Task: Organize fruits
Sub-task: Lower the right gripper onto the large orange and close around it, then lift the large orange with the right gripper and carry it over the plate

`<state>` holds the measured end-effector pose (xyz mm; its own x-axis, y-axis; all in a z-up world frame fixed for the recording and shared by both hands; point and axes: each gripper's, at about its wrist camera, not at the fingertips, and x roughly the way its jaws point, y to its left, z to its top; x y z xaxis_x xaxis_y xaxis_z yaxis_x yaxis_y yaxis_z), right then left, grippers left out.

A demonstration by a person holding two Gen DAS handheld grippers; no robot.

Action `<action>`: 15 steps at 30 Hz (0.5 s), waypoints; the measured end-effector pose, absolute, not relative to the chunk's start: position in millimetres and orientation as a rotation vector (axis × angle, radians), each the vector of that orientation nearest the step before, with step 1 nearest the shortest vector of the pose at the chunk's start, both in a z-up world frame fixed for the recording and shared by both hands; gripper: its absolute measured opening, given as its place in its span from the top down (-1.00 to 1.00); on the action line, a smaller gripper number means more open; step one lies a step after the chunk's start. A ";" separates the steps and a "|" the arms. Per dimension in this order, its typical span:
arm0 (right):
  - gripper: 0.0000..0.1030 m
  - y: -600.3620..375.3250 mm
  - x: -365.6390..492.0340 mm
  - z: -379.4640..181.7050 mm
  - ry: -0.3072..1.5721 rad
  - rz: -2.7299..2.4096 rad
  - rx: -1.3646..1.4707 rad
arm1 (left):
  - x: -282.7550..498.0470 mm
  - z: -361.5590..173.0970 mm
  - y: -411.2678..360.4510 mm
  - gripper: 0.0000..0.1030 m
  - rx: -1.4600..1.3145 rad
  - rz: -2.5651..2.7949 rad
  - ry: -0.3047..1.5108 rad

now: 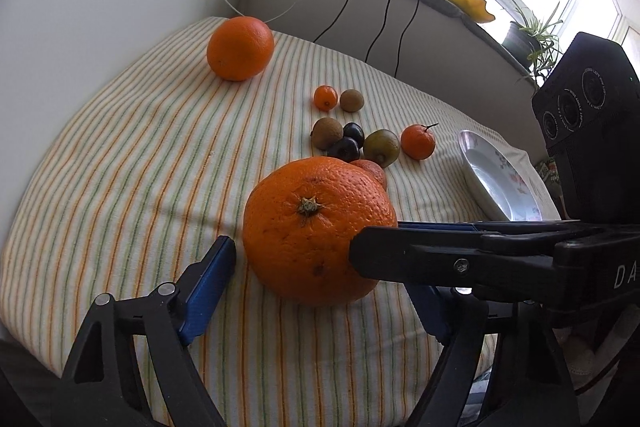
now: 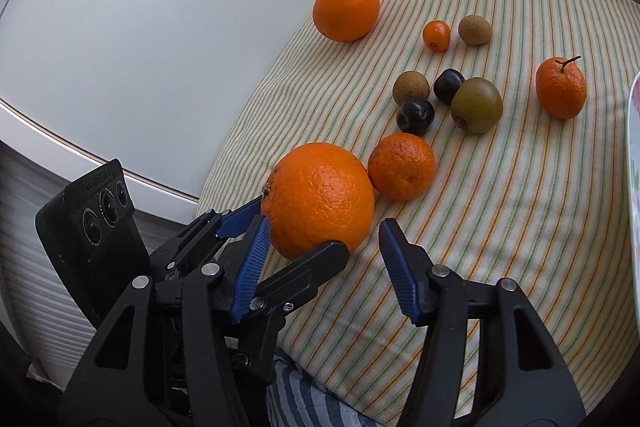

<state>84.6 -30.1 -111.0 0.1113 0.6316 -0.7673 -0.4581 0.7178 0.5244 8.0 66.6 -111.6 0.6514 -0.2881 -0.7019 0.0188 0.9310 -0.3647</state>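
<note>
Striped in orange and green, the tablecloth (image 2: 500, 227) is covering the table where I am working, with a white wall and a window sill running behind it. Over at my right edge of the cloth a white plate (image 1: 496, 183) is lying.

My left gripper (image 1: 320, 283) is sitting low on the cloth with its blue pads spread wide on either side of the big orange (image 1: 316, 227), the left pad just beside the peel; I cannot tell whether the right pad is touching, as my other tool is crossing in front of it. My right gripper (image 2: 324, 259) is reaching in from the side with its fingers also apart, holding nothing, one pad close against the near side of that same orange.

A second large orange (image 2: 346, 9) is sitting well apart near the wall. A mandarin (image 2: 402, 166) is resting just behind the big orange, nearly touching it. Another mandarin with a stem (image 2: 561, 87) is lying near the plate. Between them a green kiwi (image 2: 477, 105) is lying beside two dark plums (image 2: 415, 116), with a brown kiwi (image 2: 411, 87) next to them. Farther back another small brown kiwi (image 2: 475, 30) is sitting beside a tiny kumquat (image 2: 436, 35).
</note>
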 end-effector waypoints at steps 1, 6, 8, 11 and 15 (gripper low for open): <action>-0.11 -28.7 84.6 -111.7 1.222 0.808 0.170 | 7.9 -111.4 66.0 -0.48 -0.345 -0.185 0.847; -0.06 -29.0 83.3 -110.2 1.225 0.820 0.170 | 6.4 -110.8 65.6 -0.47 -0.345 -0.181 0.845; -0.05 -28.5 82.2 -109.4 1.220 0.820 0.160 | 5.8 -109.9 64.2 -0.46 -0.336 -0.173 0.845; -0.03 -27.3 78.9 -107.9 1.211 0.822 0.140 | 5.1 -108.4 61.9 -0.46 -0.324 -0.164 0.843; -0.01 -28.3 76.3 -104.6 1.199 0.826 0.130 | 4.1 -105.6 60.1 -0.46 -0.323 -0.160 0.840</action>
<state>76.3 -28.3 -104.6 0.1163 0.6269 -0.7703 -0.4965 0.7084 0.5016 4.1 60.1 -105.6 0.6594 -0.2653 -0.7034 0.0127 0.9394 -0.3425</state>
